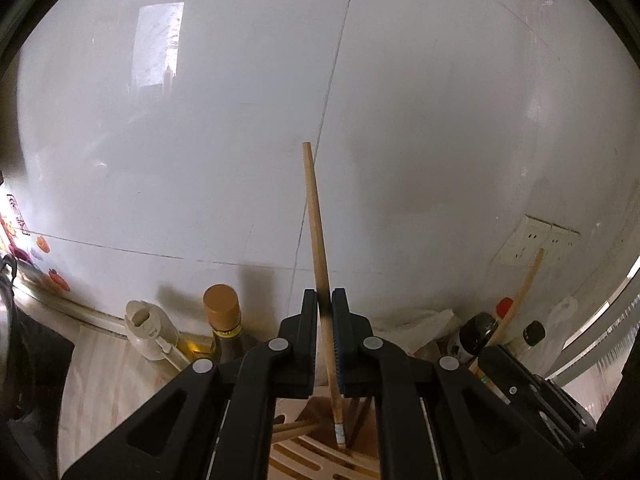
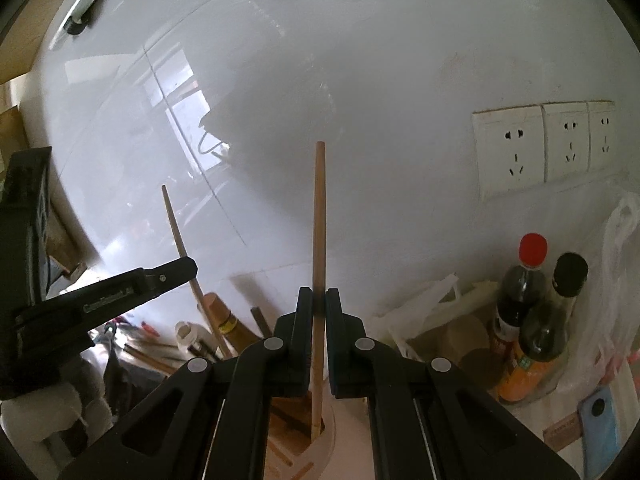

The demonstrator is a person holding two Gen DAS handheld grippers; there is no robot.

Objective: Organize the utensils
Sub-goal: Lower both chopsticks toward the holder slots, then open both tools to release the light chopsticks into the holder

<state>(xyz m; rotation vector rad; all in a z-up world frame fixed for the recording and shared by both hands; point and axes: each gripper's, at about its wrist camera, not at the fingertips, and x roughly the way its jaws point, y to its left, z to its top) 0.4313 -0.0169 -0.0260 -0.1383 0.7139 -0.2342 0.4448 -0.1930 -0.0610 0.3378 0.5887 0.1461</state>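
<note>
Both hand-held grippers pinch chopsticks. Left hand-held gripper (image 1: 327, 300) clamps a pale wooden chopstick (image 1: 316, 220), tilted slightly left, its lower end reaching a slotted wooden holder (image 1: 320, 456) below. Right hand-held gripper (image 2: 319, 300) grips a second chopstick (image 2: 319, 208) nearly upright, its foot inside a round holder opening (image 2: 320, 432) on the bench (image 2: 352, 432).

No legible text; embossed lettering on left claw (image 2: 188, 268) arm too blurred to read.

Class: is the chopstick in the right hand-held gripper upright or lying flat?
Upright: the chopstick stands vertically, clamped in the right hand-held gripper, its lower end over the wooden holder.
</note>
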